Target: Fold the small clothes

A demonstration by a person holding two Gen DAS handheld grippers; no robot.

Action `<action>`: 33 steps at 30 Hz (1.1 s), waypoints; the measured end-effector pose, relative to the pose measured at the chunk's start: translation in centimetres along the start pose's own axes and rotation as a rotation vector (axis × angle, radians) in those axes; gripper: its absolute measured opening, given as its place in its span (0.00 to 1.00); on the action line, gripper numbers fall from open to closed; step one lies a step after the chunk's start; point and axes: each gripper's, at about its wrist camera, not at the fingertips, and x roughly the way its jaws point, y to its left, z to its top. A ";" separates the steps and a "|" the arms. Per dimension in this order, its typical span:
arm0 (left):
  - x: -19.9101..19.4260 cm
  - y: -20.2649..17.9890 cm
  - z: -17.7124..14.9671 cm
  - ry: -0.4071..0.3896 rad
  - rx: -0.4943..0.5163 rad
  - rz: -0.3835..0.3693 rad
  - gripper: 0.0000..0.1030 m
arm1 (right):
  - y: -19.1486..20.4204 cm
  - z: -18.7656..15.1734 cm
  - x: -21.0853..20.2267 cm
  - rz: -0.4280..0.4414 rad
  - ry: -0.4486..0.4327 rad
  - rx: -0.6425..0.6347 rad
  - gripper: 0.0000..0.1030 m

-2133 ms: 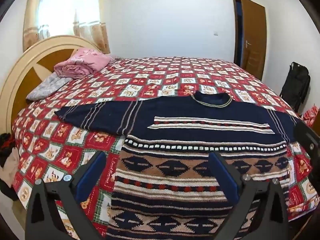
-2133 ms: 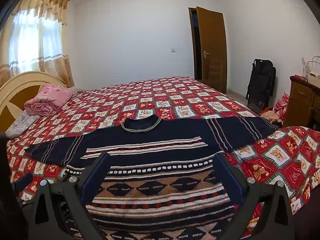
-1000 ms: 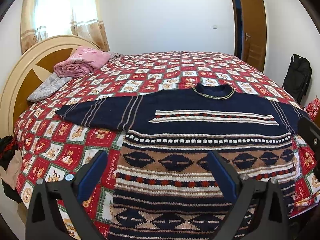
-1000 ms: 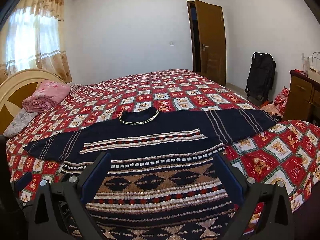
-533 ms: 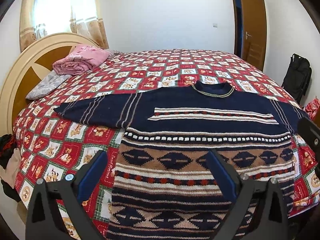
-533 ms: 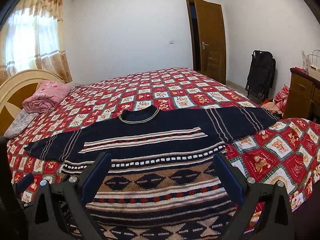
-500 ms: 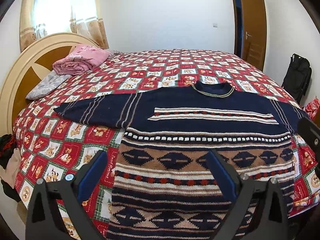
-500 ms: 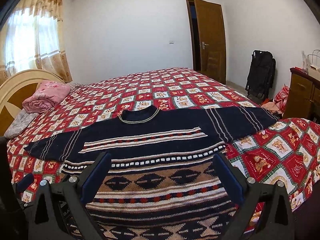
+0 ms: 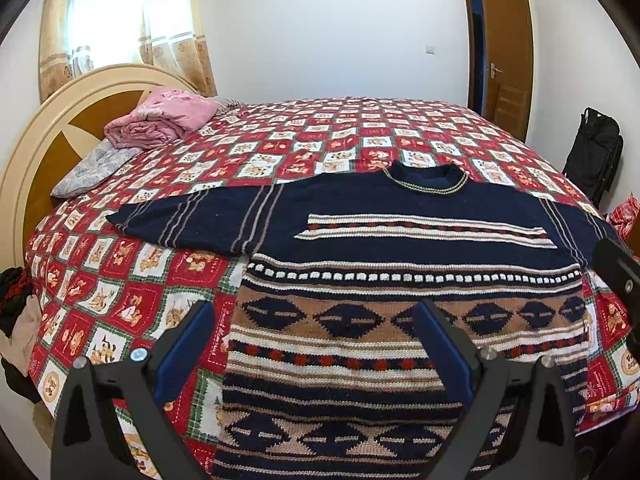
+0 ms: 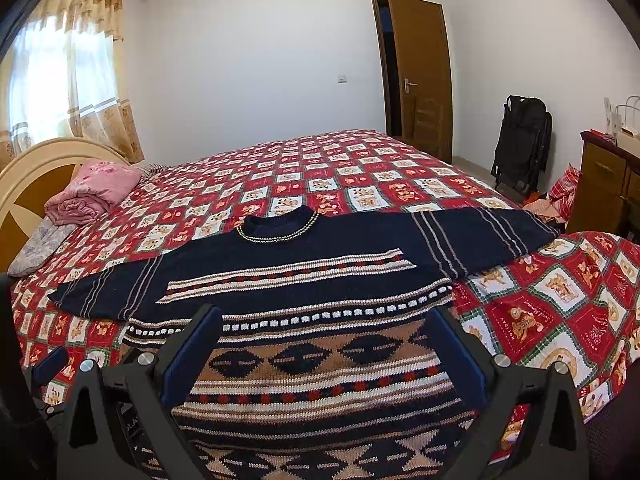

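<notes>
A navy knitted sweater (image 9: 400, 280) with tan, white and red patterned bands lies flat on the bed, front up, collar away from me and both sleeves spread sideways. It also shows in the right wrist view (image 10: 320, 288). My left gripper (image 9: 314, 320) is open and empty, held above the sweater's lower left part. My right gripper (image 10: 324, 330) is open and empty above the sweater's lower middle. Its hem hangs over the near bed edge, partly hidden by the grippers.
The bed carries a red checked quilt (image 9: 320, 136). A folded pink blanket (image 9: 160, 122) and a grey pillow (image 9: 94, 168) lie by the cream headboard (image 9: 48, 120). A black folded bag (image 10: 522, 144), a wooden dresser (image 10: 604, 184) and a brown door (image 10: 420, 72) stand at the right.
Both grippers have shifted slightly over the sweater; the view has hardly moved. Both stay open and empty. The sweater has not moved.
</notes>
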 end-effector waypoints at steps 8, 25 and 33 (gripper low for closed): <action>0.0 0.0 0.0 0.003 -0.003 -0.002 0.98 | 0.0 0.1 0.3 0.002 0.009 0.001 0.99; 0.1 -0.2 -0.2 0.004 -0.007 -0.002 0.98 | 0.0 0.1 0.5 0.004 0.023 0.003 0.99; 0.3 0.0 -0.2 0.022 -0.010 -0.026 0.98 | -1.1 0.0 2.3 0.015 0.094 0.035 0.99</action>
